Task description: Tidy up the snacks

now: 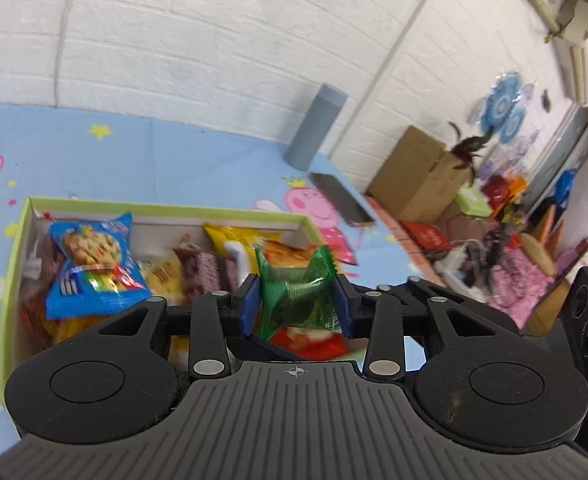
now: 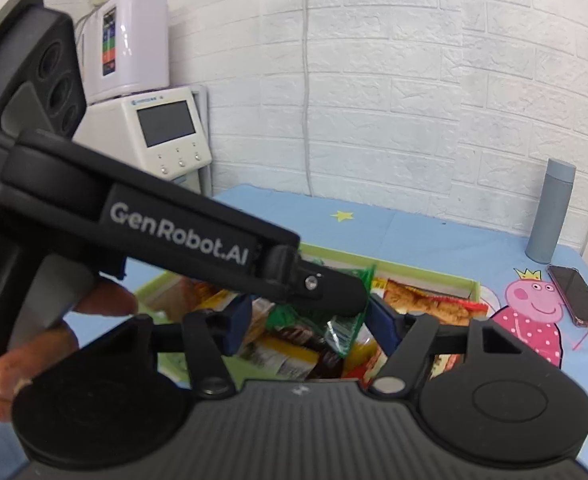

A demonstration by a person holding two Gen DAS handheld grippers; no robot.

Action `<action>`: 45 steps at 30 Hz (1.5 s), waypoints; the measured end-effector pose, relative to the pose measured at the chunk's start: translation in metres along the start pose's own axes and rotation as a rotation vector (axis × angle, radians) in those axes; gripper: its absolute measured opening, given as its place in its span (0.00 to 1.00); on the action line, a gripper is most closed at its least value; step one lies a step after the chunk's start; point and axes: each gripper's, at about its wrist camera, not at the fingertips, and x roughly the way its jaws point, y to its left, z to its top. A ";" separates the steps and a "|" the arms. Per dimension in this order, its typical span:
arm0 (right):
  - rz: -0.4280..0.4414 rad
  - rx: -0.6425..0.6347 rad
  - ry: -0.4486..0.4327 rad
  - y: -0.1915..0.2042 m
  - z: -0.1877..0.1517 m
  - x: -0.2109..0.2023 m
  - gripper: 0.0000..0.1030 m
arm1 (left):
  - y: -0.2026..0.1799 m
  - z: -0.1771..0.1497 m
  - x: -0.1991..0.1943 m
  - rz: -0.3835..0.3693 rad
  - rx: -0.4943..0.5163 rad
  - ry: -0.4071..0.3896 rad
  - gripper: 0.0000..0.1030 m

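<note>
My left gripper (image 1: 297, 300) is shut on a green snack packet (image 1: 297, 300) and holds it above the green-rimmed box (image 1: 166, 211) full of snacks. In the box lie a blue cookie bag (image 1: 94, 264), a brown bar (image 1: 202, 276) and a yellow packet (image 1: 234, 236). In the right wrist view the left gripper (image 2: 353, 300) crosses the frame with the green packet (image 2: 343, 330) over the box (image 2: 425, 271). My right gripper (image 2: 309, 320) is open and empty just in front of the box.
A grey bottle (image 1: 315, 128) and a phone (image 1: 339, 198) are on the blue cartoon mat (image 1: 154, 160) beyond the box. A cardboard box (image 1: 417, 172) and clutter lie at the right. White appliances (image 2: 150, 120) stand at the left by the wall.
</note>
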 end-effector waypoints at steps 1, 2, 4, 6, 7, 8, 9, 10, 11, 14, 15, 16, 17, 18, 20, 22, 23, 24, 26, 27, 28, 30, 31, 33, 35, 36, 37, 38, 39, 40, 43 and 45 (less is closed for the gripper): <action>-0.005 0.002 0.009 -0.005 -0.001 0.009 0.75 | 0.003 0.001 0.006 0.021 0.004 -0.001 0.24; -0.016 0.005 0.018 -0.009 -0.004 0.016 0.79 | 0.007 0.000 0.014 0.044 0.003 0.006 0.29; -0.029 0.017 0.045 -0.015 -0.013 0.029 0.82 | 0.017 -0.005 0.020 0.050 -0.012 0.017 0.36; -0.032 0.038 0.043 -0.021 -0.020 0.028 0.85 | 0.024 -0.011 0.015 0.037 -0.031 0.004 0.38; -0.032 0.045 0.033 -0.022 -0.022 0.023 0.87 | 0.025 -0.012 0.009 0.030 -0.037 -0.004 0.40; -0.032 0.048 0.019 -0.022 -0.023 0.015 0.92 | 0.025 -0.014 0.003 0.026 -0.040 -0.011 0.41; -0.033 0.047 0.001 -0.021 -0.025 0.005 0.92 | 0.024 -0.016 -0.002 0.026 -0.041 -0.019 0.42; -0.038 0.046 -0.014 -0.020 -0.027 -0.007 0.92 | 0.022 -0.019 -0.010 0.025 -0.039 -0.028 0.44; -0.039 0.047 -0.026 -0.019 -0.029 -0.018 0.92 | 0.018 -0.021 -0.017 0.024 -0.037 -0.033 0.46; -0.041 0.076 -0.046 -0.013 -0.042 -0.051 0.92 | 0.008 -0.038 -0.043 0.029 -0.031 -0.065 0.56; -0.044 0.091 -0.045 -0.011 -0.047 -0.061 0.92 | 0.003 -0.046 -0.052 0.041 -0.022 -0.078 0.59; -0.050 0.110 -0.047 -0.010 -0.055 -0.071 0.92 | -0.002 -0.054 -0.060 0.058 -0.014 -0.087 0.63; -0.059 0.131 -0.046 -0.008 -0.062 -0.080 0.92 | -0.007 -0.064 -0.070 0.078 -0.007 -0.100 0.66; -0.069 0.154 -0.041 -0.006 -0.069 -0.087 0.92 | -0.011 -0.073 -0.079 0.093 -0.004 -0.113 0.71; -0.096 0.210 -0.032 -0.004 -0.081 -0.100 0.93 | -0.018 -0.092 -0.096 0.123 0.002 -0.133 0.73; -0.111 0.261 -0.027 -0.002 -0.091 -0.112 0.93 | -0.026 -0.111 -0.110 0.163 0.006 -0.142 0.76; -0.114 0.279 -0.024 -0.001 -0.095 -0.118 0.93 | -0.030 -0.120 -0.116 0.179 0.007 -0.148 0.76; -0.124 0.297 -0.024 0.001 -0.099 -0.124 0.93 | -0.033 -0.128 -0.121 0.193 0.014 -0.152 0.76; -0.139 0.320 -0.019 0.007 -0.103 -0.132 0.93 | -0.041 -0.146 -0.131 0.237 0.024 -0.164 0.76; -0.150 0.327 -0.020 0.010 -0.105 -0.135 0.93 | -0.043 -0.155 -0.135 0.260 0.027 -0.166 0.77; -0.164 0.335 -0.023 0.013 -0.107 -0.140 0.93 | -0.046 -0.162 -0.139 0.282 0.031 -0.172 0.77; -0.191 0.350 -0.024 0.018 -0.111 -0.150 0.93 | -0.052 -0.177 -0.146 0.332 0.034 -0.193 0.80; -0.211 0.360 -0.027 0.021 -0.112 -0.154 0.93 | -0.053 -0.184 -0.148 0.349 0.028 -0.206 0.84; -0.260 0.374 -0.031 0.025 -0.116 -0.163 0.93 | -0.056 -0.195 -0.152 0.379 0.014 -0.224 0.85; -0.324 0.380 -0.025 0.029 -0.120 -0.168 0.93 | -0.059 -0.205 -0.153 0.408 0.011 -0.225 0.85; -0.357 0.383 -0.018 0.032 -0.122 -0.170 0.93 | -0.060 -0.209 -0.153 0.415 0.003 -0.225 0.85; -0.386 0.382 -0.011 0.036 -0.125 -0.171 0.93 | -0.060 -0.215 -0.154 0.412 -0.004 -0.231 0.85; -0.404 0.377 -0.015 0.039 -0.130 -0.173 0.93 | -0.061 -0.220 -0.154 0.408 -0.006 -0.234 0.85; -0.415 0.378 -0.023 0.042 -0.135 -0.176 0.93 | -0.062 -0.224 -0.153 0.405 -0.007 -0.230 0.85; -0.423 0.390 -0.028 0.044 -0.141 -0.178 0.93 | -0.064 -0.228 -0.152 0.399 -0.002 -0.217 0.85; -0.420 0.411 -0.014 0.045 -0.152 -0.181 0.93 | -0.070 -0.236 -0.151 0.385 0.024 -0.193 0.84; -0.424 0.397 0.014 0.048 -0.154 -0.181 0.93 | -0.074 -0.242 -0.153 0.388 0.025 -0.195 0.84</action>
